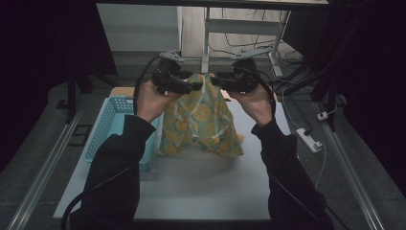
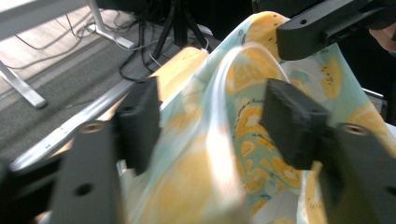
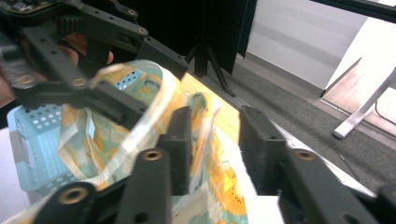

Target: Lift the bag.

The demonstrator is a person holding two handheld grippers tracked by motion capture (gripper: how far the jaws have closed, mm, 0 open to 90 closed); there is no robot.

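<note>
A teal cloth with an orange-slice print (image 1: 201,120) rises to a peak over the far part of the white table (image 1: 201,191), and its lower part lies spread on the board. My left gripper (image 1: 194,86) and right gripper (image 1: 215,82) meet at that peak from either side. In the left gripper view a blurred fold of the cloth (image 2: 224,140) hangs between the jaws of my left gripper (image 2: 212,116), which stand apart. In the right gripper view my right gripper (image 3: 217,135) is open too, with a thin cloth edge (image 3: 205,121) loose in the gap.
A light blue perforated basket (image 1: 107,124) stands on the table just left of the cloth, under my left forearm. Behind the table are desk legs and cables on the floor. A white power strip (image 1: 309,140) lies on the floor to the right.
</note>
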